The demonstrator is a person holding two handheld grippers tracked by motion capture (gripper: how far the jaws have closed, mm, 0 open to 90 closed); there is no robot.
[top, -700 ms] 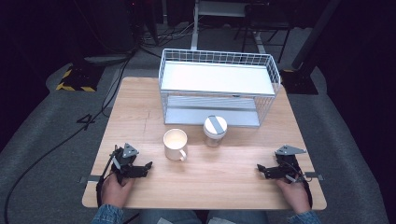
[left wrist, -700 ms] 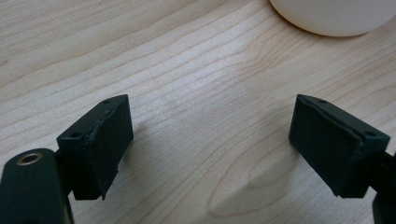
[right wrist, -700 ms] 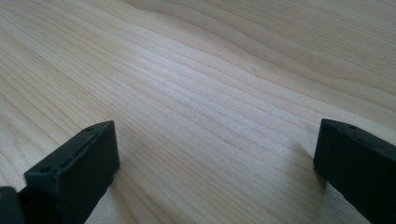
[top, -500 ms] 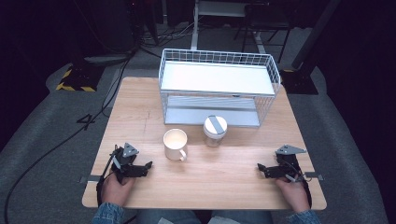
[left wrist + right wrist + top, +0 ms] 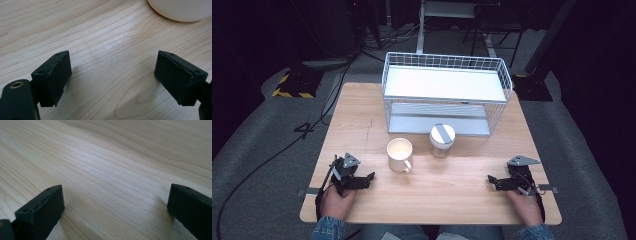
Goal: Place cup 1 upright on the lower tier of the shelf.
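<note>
A light wooden table stands on grey carpet in a dark room.

Right gripper gaping, 2 black jaws over bare wooden table.

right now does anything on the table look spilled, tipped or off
Nothing stands out. The cream ceramic mug and the lidded paper cup stand upright and apart on the wooden table, in front of the white wire rack. No spills.
</note>
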